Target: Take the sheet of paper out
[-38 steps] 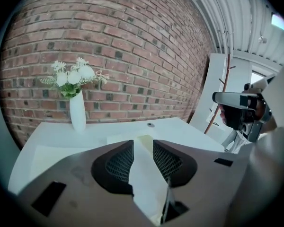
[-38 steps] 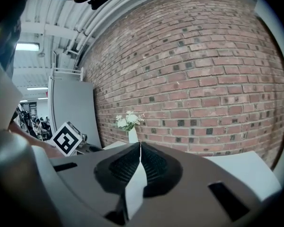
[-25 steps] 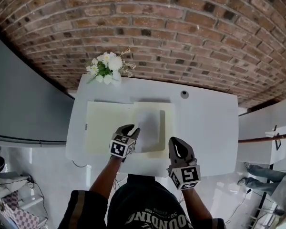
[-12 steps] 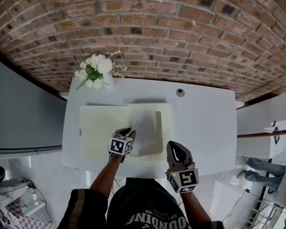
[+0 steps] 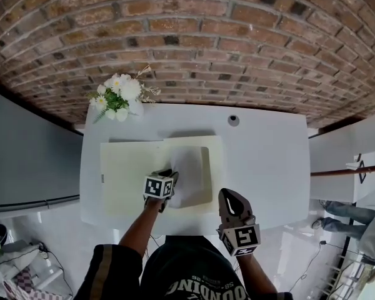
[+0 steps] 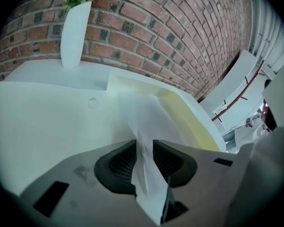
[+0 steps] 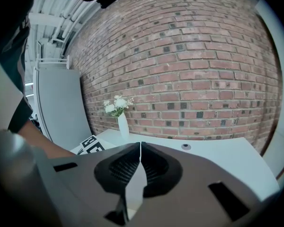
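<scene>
A white sheet of paper (image 5: pixel 192 175) lies on the right half of an open pale-yellow folder (image 5: pixel 128 174) on the white table (image 5: pixel 269 167). My left gripper (image 5: pixel 170 175) is shut on the sheet's left edge. In the left gripper view the paper (image 6: pixel 141 122) runs up between the two dark pads of that gripper (image 6: pixel 144 148), with the folder's yellow flap (image 6: pixel 184 115) behind it. My right gripper (image 5: pixel 229 197) hovers near the table's front edge, to the right of the folder. Its jaws (image 7: pixel 140 146) are shut and hold nothing.
A white vase of flowers (image 5: pixel 120 97) stands at the table's back left corner, also seen as a vase (image 7: pixel 123 125) in the right gripper view. A small round fitting (image 5: pixel 233 120) sits at the back middle. A brick wall (image 5: pixel 206 49) rises behind; a grey panel (image 5: pixel 25 155) stands left.
The head camera has shifted a little. The left gripper stays shut on the sheet, slightly farther over the folder. The right gripper has hardly moved.
</scene>
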A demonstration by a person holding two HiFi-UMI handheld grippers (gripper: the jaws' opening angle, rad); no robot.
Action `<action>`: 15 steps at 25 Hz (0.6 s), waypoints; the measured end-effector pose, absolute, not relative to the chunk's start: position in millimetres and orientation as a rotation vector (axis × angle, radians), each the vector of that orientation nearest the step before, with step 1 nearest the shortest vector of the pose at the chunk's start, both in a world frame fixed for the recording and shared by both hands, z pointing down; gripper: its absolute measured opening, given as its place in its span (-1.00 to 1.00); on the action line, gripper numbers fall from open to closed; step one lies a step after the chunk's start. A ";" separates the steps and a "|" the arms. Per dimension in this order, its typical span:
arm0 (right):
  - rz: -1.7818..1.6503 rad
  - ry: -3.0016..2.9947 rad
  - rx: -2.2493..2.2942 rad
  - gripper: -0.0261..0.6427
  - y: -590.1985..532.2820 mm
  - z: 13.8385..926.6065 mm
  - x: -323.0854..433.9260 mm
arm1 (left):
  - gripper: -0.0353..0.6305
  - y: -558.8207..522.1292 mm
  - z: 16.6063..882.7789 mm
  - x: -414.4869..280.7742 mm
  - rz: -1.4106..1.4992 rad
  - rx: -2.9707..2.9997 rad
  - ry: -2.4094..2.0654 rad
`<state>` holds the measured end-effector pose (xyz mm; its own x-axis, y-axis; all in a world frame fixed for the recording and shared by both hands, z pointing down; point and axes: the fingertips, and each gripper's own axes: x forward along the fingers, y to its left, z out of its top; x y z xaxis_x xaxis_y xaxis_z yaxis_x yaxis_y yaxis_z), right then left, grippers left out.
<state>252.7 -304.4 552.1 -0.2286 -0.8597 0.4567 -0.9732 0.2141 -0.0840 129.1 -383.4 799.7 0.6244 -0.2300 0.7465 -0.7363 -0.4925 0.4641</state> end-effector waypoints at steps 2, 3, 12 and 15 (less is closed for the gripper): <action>0.516 -2.170 1.727 -0.72 -302.9 552.4 256.4 | -0.58 -384.4 801.7 129.4 0.775 2.008 -0.760; 0.516 -2.165 1.730 -0.72 -302.3 552.4 258.0 | -0.60 -385.5 801.8 129.3 0.760 1.995 -0.762; 0.517 -2.157 1.739 -0.72 -299.8 551.7 258.4 | -0.78 -381.3 803.5 132.9 0.699 1.937 -0.697; 0.512 -2.153 1.740 -0.71 -298.6 551.6 257.9 | -0.83 -381.8 803.9 134.1 0.690 1.933 -0.693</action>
